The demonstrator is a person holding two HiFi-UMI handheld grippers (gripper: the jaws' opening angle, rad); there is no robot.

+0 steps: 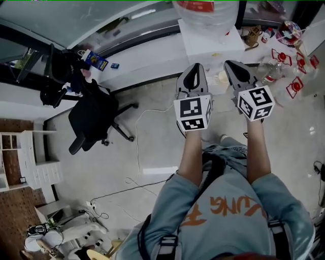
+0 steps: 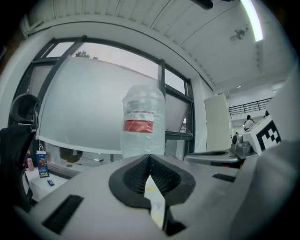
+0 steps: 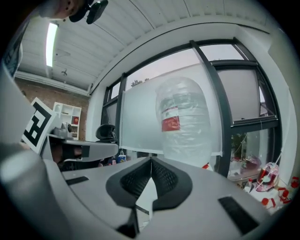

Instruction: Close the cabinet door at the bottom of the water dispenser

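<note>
The water dispenser [image 1: 213, 44] is a white box at the top of the head view, with a clear bottle [image 1: 205, 14] with a red label on top. Its bottom cabinet door is hidden in every view. My left gripper [image 1: 192, 76] and right gripper [image 1: 234, 68] are held up side by side in front of it, pointing level. In the left gripper view the jaws meet at the tips [image 2: 149, 157] with nothing between them, and the bottle [image 2: 143, 122] stands ahead. The right gripper [image 3: 151, 160] is likewise shut and empty, with the bottle [image 3: 183, 119] ahead.
A black office chair [image 1: 94, 114] stands to the left, beside a long desk [image 1: 137, 56] under the window. A white shelf [image 1: 30, 157] is at the far left. Red-and-clear items [image 1: 297, 61] lie on the right. Cables [image 1: 137, 152] run across the floor.
</note>
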